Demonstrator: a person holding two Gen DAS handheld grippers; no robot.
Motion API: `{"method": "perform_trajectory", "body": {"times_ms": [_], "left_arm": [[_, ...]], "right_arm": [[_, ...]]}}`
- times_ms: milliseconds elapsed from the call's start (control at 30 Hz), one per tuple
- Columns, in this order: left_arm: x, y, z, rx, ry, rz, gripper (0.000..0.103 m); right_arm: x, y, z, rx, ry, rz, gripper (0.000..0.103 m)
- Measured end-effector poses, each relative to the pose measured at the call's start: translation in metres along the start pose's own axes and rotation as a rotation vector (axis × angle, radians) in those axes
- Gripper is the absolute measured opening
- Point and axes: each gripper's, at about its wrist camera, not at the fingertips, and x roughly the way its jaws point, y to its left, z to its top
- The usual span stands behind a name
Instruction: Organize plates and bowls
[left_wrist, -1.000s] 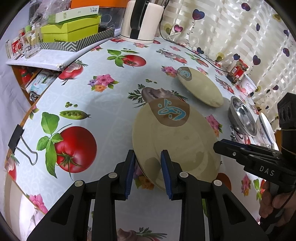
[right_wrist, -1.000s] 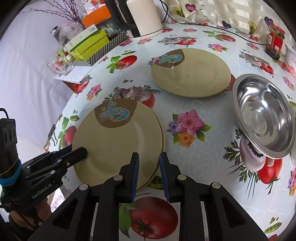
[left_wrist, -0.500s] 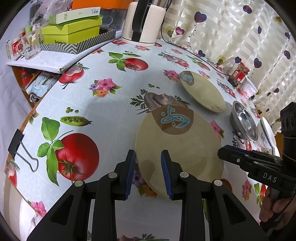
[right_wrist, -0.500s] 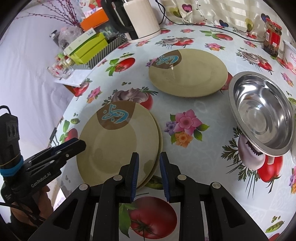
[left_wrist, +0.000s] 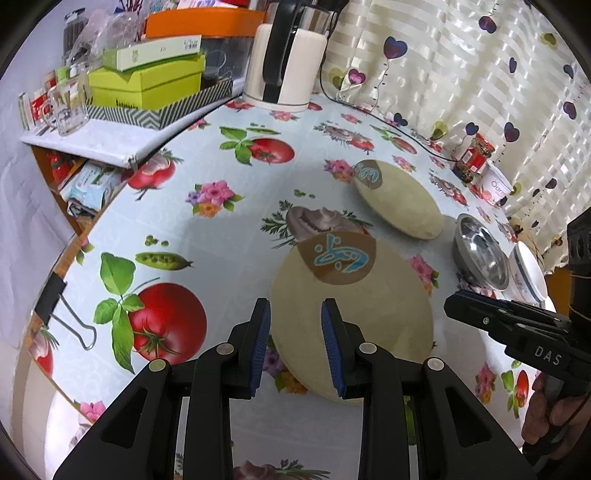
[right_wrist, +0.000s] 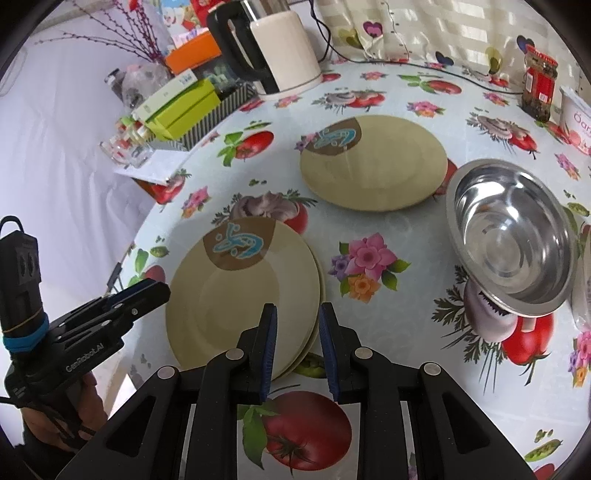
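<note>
Two beige plates with a brown-and-blue motif lie stacked (left_wrist: 351, 314) (right_wrist: 240, 306) on the tomato-print tablecloth. A third matching plate (left_wrist: 399, 199) (right_wrist: 373, 162) lies alone further back. Right of it stand a steel bowl (left_wrist: 480, 254) (right_wrist: 513, 236) and a white bowl (left_wrist: 528, 273). My left gripper (left_wrist: 295, 306) hovers open over the stack's near-left rim, nothing between its pads. My right gripper (right_wrist: 297, 314) hovers over the stack's near-right rim, jaws apart and empty. Each gripper shows in the other's view: the left gripper (right_wrist: 147, 295), the right gripper (left_wrist: 454, 306).
A white kettle (left_wrist: 284, 66) (right_wrist: 280, 48) with its cable stands at the back. Green boxes (left_wrist: 147, 85) and glassware sit on a side shelf at the left. A red jar (right_wrist: 539, 88) is at the back right. A binder clip (left_wrist: 55, 302) grips the table's left edge.
Both views have backed off a little from the stacked plates, which look slightly smaller now. The jaws of both grippers stand as before and no plate or bowl has moved.
</note>
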Motion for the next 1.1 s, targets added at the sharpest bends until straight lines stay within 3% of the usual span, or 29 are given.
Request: {"method": "perform_trajectory", "body": {"times_ms": [333, 1100], "left_arm": [[-0.012, -0.019, 0.007, 0.037, -0.025, -0.018, 0.029], [-0.008, -0.037, 0.017, 0.054, -0.017, -0.057, 0.029]], "right_arm": [[-0.03, 0.007, -0.002, -0.031, -0.062, -0.004, 0.035], [-0.052, 0.002, 0.0, -0.049, -0.106, -0.036, 0.041]]}}
